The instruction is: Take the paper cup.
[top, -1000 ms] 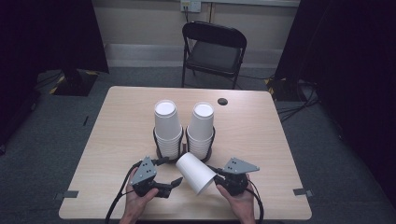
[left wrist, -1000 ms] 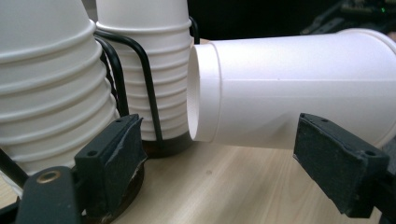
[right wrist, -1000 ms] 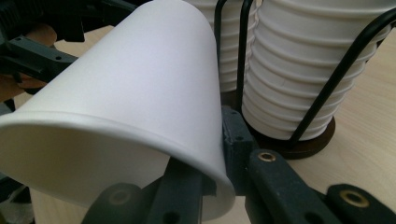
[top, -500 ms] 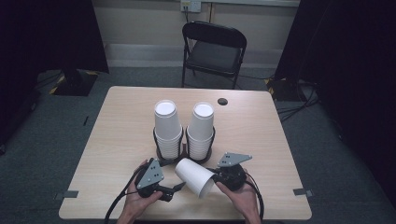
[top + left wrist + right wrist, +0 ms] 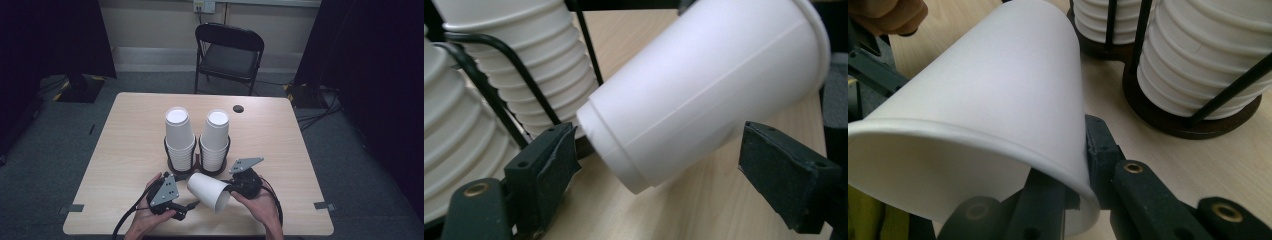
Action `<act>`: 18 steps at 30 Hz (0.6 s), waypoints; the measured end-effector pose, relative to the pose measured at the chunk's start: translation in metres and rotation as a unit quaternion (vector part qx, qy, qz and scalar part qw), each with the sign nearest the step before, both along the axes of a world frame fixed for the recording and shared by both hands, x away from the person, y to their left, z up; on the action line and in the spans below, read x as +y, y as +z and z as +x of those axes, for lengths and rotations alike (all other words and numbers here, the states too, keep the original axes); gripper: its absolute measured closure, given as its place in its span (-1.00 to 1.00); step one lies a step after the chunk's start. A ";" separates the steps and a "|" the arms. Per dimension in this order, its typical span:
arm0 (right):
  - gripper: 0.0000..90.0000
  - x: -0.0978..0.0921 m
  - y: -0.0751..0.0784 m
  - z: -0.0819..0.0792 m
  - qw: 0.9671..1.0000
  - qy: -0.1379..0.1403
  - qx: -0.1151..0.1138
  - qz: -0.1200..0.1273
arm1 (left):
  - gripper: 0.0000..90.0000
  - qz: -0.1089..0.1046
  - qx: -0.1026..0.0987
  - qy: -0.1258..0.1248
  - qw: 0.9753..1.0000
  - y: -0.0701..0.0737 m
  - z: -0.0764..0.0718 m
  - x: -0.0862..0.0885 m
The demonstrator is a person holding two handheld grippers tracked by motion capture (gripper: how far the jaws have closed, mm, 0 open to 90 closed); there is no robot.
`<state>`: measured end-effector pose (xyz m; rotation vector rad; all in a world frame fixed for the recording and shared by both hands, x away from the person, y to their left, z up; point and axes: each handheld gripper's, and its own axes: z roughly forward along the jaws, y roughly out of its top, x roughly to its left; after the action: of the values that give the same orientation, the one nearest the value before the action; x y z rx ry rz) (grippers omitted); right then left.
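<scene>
- Nearest the bench's front edge, two hands come in from the bottom of the high view, each holding a gripper; the left gripper point(image 5: 192, 204) sits low and left, the right gripper point(image 5: 231, 189) a little farther in and to the right.
- Between them a single white paper cup point(image 5: 209, 190) lies on its side above the bench point(image 5: 125, 150), its base pointing up and left towards the stacks and its open mouth towards the near right.
- The right gripper's jaws are clamped on the cup's rim: in the right gripper view one jaw goes inside the mouth and the other presses the outer wall of the cup point(image 5: 983, 100).
- The left gripper's jaws stand wide apart, one on each side of the cup's point(image 5: 704, 85) narrow base end; whether the left jaw touches the base I cannot tell, and the right jaw is clear of it.
- Just behind the cup, a black wire holder point(image 5: 197, 162) on dark round bases carries two tall stacks of white cups, the left stack point(image 5: 179, 135) and the right stack point(image 5: 216, 134), side by side and upright.
- Farther back on the bench lies a small dark round disc point(image 5: 238, 108).
- Beyond the bench stands a black folding chair point(image 5: 228, 52) against the wall.
</scene>
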<state>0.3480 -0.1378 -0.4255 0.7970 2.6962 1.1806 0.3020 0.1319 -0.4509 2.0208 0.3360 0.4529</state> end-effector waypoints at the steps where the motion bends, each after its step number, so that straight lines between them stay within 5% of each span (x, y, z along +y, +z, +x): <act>1: 0.92 0.001 0.000 0.003 1.000 0.009 0.006 -0.011 | -0.65 0.006 -0.003 -0.005 1.000 -0.001 -0.001 -0.001; 11: 0.92 0.009 0.005 0.009 0.999 0.027 0.025 -0.033 | -0.76 0.032 -0.031 -0.016 0.999 0.002 0.001 -0.013; 16: 0.93 0.008 0.005 0.012 0.998 0.037 0.036 -0.045 | -0.75 0.089 -0.053 -0.045 0.994 0.001 0.002 -0.023; 18: 0.93 0.009 0.006 0.013 0.997 0.039 0.038 -0.054 | -0.77 0.095 -0.056 -0.049 0.993 0.000 0.002 -0.026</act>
<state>0.3605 -0.1293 -0.4195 0.7416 2.8497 1.0277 0.3045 0.1055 -0.4505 2.1736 0.1282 0.5527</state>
